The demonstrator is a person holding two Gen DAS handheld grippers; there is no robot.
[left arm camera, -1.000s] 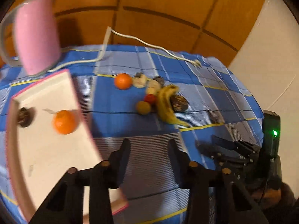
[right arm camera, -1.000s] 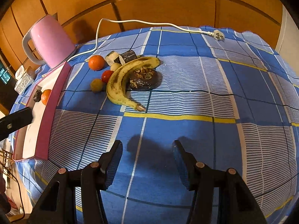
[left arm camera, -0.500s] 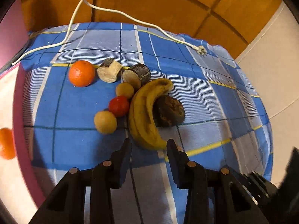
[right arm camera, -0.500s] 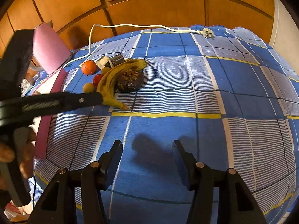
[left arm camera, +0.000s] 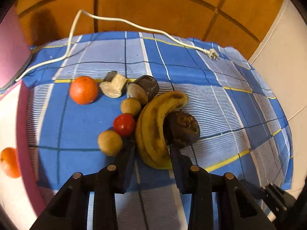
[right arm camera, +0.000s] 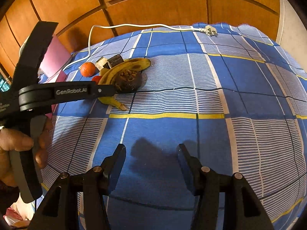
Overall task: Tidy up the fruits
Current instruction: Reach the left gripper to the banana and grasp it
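A spotted yellow banana (left arm camera: pixel 153 130) lies in a fruit pile on the blue checked cloth. My left gripper (left arm camera: pixel 151 147) straddles the banana's near end and its jaws are closing. A thin gap still shows at the left pad (left arm camera: pixel 130 149). In the right wrist view the left gripper (right arm camera: pixel 113 91) reaches in from the left, held by a hand (right arm camera: pixel 17 143), to the banana (right arm camera: pixel 126 67). Beside the banana are a dark wrinkled fruit (left arm camera: pixel 182 130), a red fruit (left arm camera: pixel 124 124), two tan round fruits (left arm camera: pixel 109 142) and an orange (left arm camera: pixel 83 90). My right gripper (right arm camera: pixel 151 149) hangs open and empty over bare cloth.
A white tray with a pink rim (left arm camera: pixel 25 134) at the left holds another orange (left arm camera: pixel 9 162). A pink kettle (left arm camera: pixel 11 53) stands behind it, and its white cord (left arm camera: pixel 134 25) ends in a plug (left arm camera: pixel 212 53). Cut fruit pieces (left arm camera: pixel 114 86) lie behind the pile.
My left gripper swung right from over the tray to the fruit pile and sank onto the banana, and its jaws have narrowed. The right gripper has stayed put.
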